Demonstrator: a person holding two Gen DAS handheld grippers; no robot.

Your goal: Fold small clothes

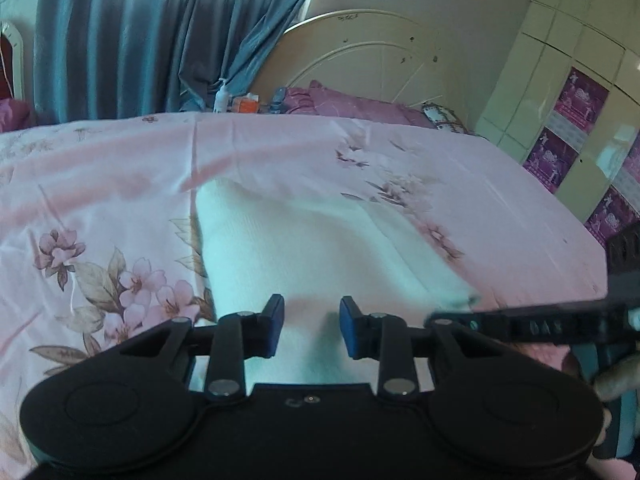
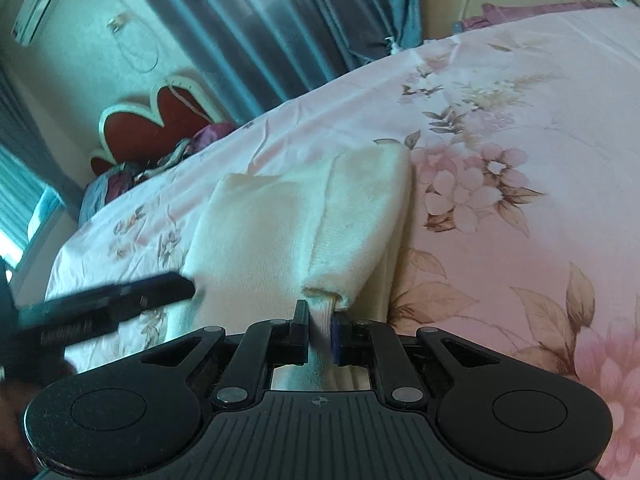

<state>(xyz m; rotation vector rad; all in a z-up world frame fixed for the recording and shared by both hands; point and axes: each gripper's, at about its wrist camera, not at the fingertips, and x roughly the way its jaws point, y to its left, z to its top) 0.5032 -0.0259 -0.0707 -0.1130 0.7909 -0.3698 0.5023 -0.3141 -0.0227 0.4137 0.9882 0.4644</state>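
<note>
The right tongs (image 2: 320,334) pinch a bunched edge of the cream knit garment (image 2: 304,216) lying on the floral bedsheet (image 2: 520,240), apparently to draw a fold across, while the left tongs (image 1: 311,328) hover wide apart above the garment's near end.

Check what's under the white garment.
The white garment lies on the pink floral bedsheet, which shows all around it. Anything directly beneath is covered. The right claw pinches its near edge.
</note>
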